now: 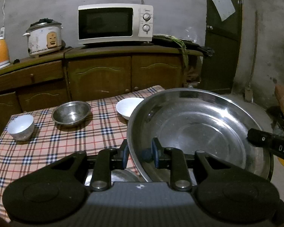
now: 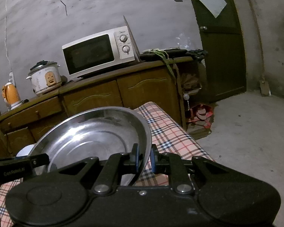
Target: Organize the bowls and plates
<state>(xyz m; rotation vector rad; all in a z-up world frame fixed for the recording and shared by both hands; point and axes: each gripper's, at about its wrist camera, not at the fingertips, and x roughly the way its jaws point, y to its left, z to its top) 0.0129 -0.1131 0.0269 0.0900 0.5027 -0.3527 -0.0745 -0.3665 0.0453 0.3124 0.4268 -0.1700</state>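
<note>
**Big basin carried on two grips**

Now, left to right: my left gripper (image 1: 139, 154) pinches the steel basin (image 1: 198, 130) at its near rim, my right gripper (image 2: 144, 158) clamps the opposite edge, probably sharing its width; it's lifted above the checked tablecloth (image 1: 53, 145).

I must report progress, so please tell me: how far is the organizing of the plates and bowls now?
Nothing looks stacked yet. In hand: both the left tongs and the right tongs are shut on the rim of the large steel basin, held above the checked tablecloth. Left: the small steel bowl, white cup bowl and white dish sit apart.
</note>
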